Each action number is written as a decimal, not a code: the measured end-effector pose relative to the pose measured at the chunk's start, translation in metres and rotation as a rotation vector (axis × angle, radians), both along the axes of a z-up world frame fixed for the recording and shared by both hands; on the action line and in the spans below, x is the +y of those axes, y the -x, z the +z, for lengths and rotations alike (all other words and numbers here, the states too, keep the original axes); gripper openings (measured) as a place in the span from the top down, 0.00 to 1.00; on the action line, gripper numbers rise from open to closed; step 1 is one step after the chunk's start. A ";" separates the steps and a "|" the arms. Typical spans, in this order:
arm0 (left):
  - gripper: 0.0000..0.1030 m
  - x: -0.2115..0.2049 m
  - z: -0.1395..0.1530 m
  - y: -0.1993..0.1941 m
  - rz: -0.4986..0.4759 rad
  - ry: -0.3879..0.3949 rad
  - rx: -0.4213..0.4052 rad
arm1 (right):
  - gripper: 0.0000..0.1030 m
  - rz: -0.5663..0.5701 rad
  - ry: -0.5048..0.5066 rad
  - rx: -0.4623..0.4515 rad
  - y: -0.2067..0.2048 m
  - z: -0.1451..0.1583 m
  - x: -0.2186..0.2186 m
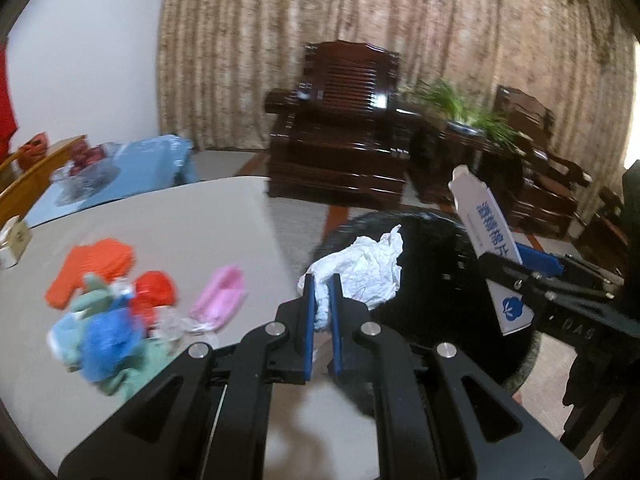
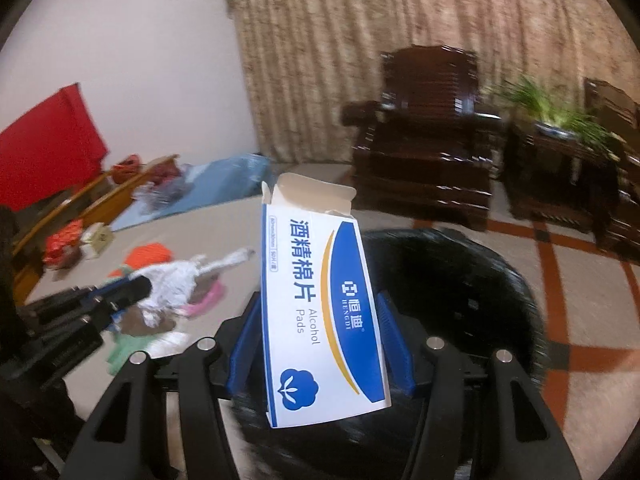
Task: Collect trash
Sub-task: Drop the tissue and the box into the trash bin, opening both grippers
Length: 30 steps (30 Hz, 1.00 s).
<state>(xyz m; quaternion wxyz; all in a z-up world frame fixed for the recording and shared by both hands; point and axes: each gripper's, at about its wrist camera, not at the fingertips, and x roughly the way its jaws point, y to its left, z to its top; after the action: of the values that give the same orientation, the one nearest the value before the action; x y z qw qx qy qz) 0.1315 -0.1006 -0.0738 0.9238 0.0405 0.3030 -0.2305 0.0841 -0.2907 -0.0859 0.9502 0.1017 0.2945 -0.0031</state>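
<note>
Nearest the left wrist camera, the left gripper [image 1: 322, 300] had its blue fingers [image 1: 308, 320] drawn narrow on a crumpled white tissue [image 1: 360, 268], pinching only a near fold so that the bulk of the paper hung free ahead of the tips. That loose hold looked chosen for a quick drop, since the tissue sat over the mouth of the black trash bin [image 1: 440, 248], which stood on the floor just off the table's right edge.

The right gripper [image 2: 320, 344] held an opened alcohol pad box [image 2: 316, 304] between its pads, the fingers at a middling width set by the carton's breadth. The box stood nearly upright with its torn flap topmost, its lower end over the bin's dark liner, so letting go should have dropped it straight in. Both pieces of trash thus appeared ready for release together.

Farther left, on the grey table [image 1: 180, 216], a heap of small items remained near its front edge: an orange cloth [image 1: 92, 264], a pink slipper-shaped piece [image 1: 220, 296], a red wrapper [image 1: 154, 292] and a blue and green cloth bundle [image 1: 108, 340]. Which of these counted as trash I could not tell.

Beyond stood a dark wooden armchair [image 1: 348, 120] before patterned curtains [image 1: 360, 8].
</note>
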 end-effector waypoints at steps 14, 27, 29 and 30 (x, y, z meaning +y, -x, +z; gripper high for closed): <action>0.56 -0.064 -0.021 -0.019 -0.115 0.058 0.059 | 0.20 -0.184 0.018 0.072 0.024 -0.029 -0.054; 0.17 0.004 -0.004 -0.011 0.050 0.039 -0.018 | 0.06 -0.156 -0.017 0.001 0.019 -0.008 -0.024; 0.17 0.031 -0.003 -0.010 0.104 0.028 -0.020 | 0.06 -0.121 -0.018 -0.009 0.015 -0.005 -0.009; 0.17 0.040 -0.002 -0.009 0.122 0.023 -0.022 | 0.06 -0.094 -0.022 -0.017 0.012 -0.003 0.003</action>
<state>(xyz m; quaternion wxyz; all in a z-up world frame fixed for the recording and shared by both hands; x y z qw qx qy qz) 0.1410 -0.0604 -0.0758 0.9398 0.0140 0.2922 -0.1767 0.0717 -0.2874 -0.0891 0.9504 0.1258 0.2812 -0.0434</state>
